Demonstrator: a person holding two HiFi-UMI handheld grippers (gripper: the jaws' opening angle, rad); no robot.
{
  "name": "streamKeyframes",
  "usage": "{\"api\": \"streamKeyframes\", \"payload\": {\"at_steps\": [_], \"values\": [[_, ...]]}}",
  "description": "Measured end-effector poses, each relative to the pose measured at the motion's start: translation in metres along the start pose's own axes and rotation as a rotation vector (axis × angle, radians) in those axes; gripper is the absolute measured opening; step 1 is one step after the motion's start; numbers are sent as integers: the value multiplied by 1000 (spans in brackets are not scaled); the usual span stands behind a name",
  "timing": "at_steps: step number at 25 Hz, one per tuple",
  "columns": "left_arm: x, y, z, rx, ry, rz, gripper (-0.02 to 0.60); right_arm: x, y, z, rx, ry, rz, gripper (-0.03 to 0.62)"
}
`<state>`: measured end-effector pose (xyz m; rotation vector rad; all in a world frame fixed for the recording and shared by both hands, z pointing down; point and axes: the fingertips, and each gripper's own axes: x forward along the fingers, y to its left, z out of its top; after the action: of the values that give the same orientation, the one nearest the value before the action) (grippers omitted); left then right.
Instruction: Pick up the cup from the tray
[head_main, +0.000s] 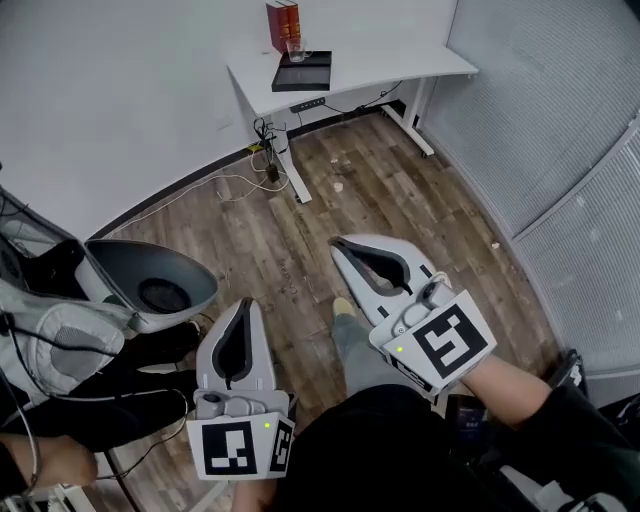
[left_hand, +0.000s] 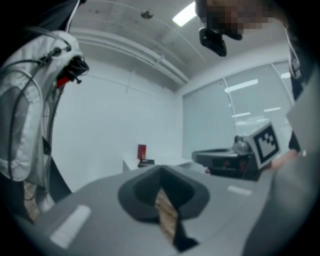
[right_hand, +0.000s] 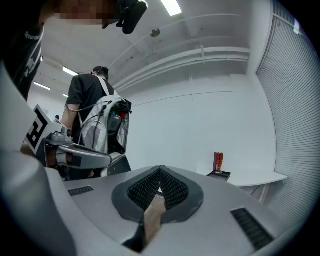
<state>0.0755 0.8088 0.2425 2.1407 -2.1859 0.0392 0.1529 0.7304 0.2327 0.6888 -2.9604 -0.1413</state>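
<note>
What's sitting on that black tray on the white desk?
A clear cup stands at the far edge of the tray, red books upright just behind it. The rest looks bare. Whether the cup holds anything is too distant to tell.

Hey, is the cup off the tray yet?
No, the clear cup stands on the black tray on the white desk across the room.

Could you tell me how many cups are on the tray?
1: a clear cup at the far edge of the black tray, beside the red books; distance may hide others.
</note>
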Motion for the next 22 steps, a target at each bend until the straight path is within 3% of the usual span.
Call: {"api": "streamKeyframes", "payload": {"at_steps": [9,15,22], "values": [[148,13,12,15,70,-58,-2,86,-119,-23,95,51,-23,14],[210,14,11,21,107,-89,-2,117,-174,-28,126,47,-45,14],[253,19,15,-1,115,-73,-2,142,-212,-33,138,62,-30,14]]}}
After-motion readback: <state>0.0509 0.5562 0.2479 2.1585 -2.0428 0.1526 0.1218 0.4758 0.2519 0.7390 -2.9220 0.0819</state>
